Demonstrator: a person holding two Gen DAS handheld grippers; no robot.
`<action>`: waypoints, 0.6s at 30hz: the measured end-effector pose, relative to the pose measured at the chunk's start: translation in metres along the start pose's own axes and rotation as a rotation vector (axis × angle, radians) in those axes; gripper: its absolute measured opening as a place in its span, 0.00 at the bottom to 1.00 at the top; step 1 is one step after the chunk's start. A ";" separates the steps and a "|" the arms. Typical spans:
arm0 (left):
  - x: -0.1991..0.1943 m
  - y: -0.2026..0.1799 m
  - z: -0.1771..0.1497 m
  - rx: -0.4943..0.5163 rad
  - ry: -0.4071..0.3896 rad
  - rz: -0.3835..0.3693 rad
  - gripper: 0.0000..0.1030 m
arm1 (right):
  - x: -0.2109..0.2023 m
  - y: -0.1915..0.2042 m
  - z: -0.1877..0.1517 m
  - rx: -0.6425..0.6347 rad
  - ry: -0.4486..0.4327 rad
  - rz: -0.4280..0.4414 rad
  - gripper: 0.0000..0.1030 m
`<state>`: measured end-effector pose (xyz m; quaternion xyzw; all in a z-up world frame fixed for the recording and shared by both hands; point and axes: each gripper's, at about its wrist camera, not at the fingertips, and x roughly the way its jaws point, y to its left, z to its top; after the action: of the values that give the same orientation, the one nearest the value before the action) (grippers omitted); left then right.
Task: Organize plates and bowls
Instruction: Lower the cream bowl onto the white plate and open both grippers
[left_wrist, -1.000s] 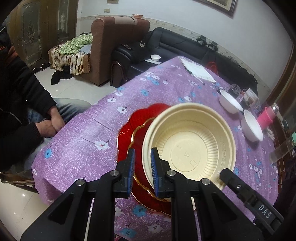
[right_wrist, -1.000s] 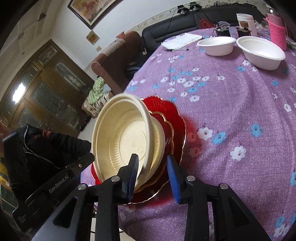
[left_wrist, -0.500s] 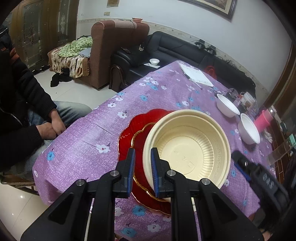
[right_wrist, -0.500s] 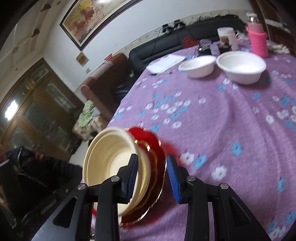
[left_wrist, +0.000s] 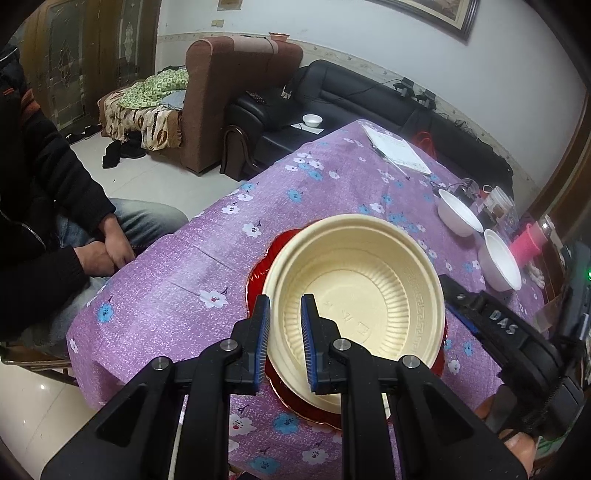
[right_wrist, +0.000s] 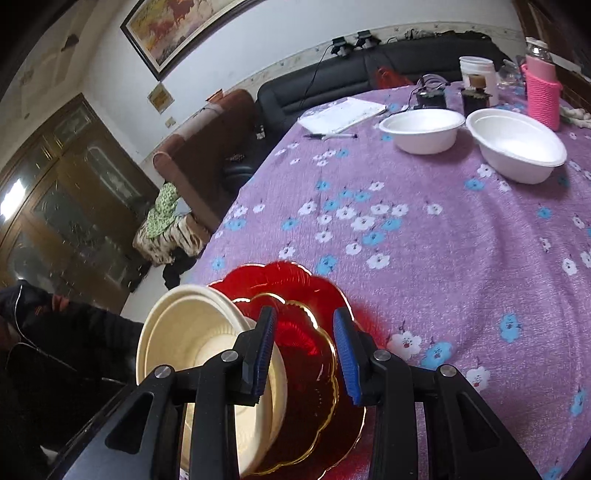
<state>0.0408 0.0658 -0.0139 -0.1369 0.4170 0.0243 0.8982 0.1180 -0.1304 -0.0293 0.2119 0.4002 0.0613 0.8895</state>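
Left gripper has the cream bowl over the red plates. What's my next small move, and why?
Probably lower the left gripper until the cream bowl sits flat on the red plates, then release. The right wrist view shows the bowl tilted rather than seated, and the right gripper is open, holding nothing.

The left gripper (left_wrist: 283, 339) is held low and near, pointed out to the far side. Its two blue-padded fingers (left_wrist: 261, 339) are pinched close on a thin rim, one on each side. The right gripper (right_wrist: 306, 354) is held low too, and is also seen at the right edge of the left view. Its blue fingers (right_wrist: 347, 360) are spread apart with nothing squeezed between them.
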 end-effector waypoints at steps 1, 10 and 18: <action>0.000 0.001 0.000 -0.001 -0.001 0.001 0.14 | -0.002 -0.002 -0.001 0.006 -0.010 0.007 0.34; -0.008 -0.021 0.002 0.036 -0.017 -0.017 0.14 | -0.019 -0.030 0.008 0.047 -0.062 0.006 0.34; -0.015 -0.084 -0.007 0.149 -0.010 -0.073 0.14 | -0.030 -0.076 0.017 0.106 -0.076 -0.003 0.34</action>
<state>0.0391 -0.0157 0.0124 -0.0846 0.4078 -0.0386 0.9083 0.1061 -0.2129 -0.0313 0.2602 0.3693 0.0308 0.8916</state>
